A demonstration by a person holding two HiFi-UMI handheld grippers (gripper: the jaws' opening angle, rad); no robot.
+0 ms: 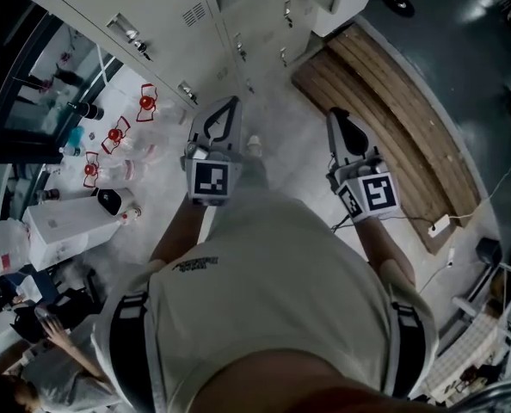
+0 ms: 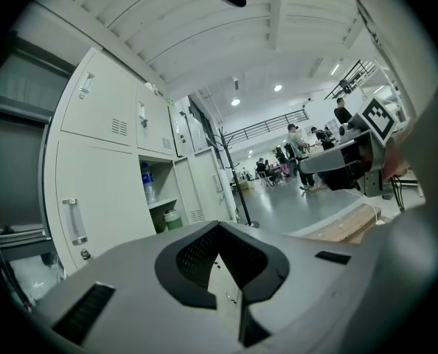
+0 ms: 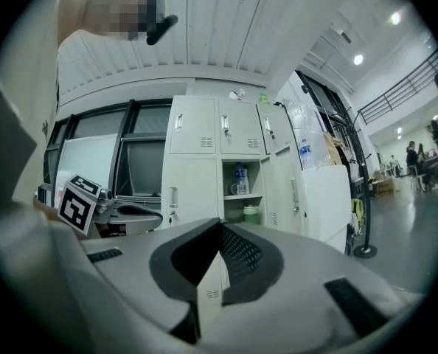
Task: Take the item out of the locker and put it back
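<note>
Pale metal locker (image 3: 193,135), one rectangular compartment open, left gripper (image 2: 220,226), right gripper (image 3: 220,222), mesh-textured black fingers (image 3: 240,255) pressed together, empty

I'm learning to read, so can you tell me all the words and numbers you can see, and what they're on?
Nothing reads clearly.
Shirt: short dark print, too blurred.
Water bottle in the open locker: label too small.
Cubes on left tool and right tool: black square patterns, no letters.
</note>
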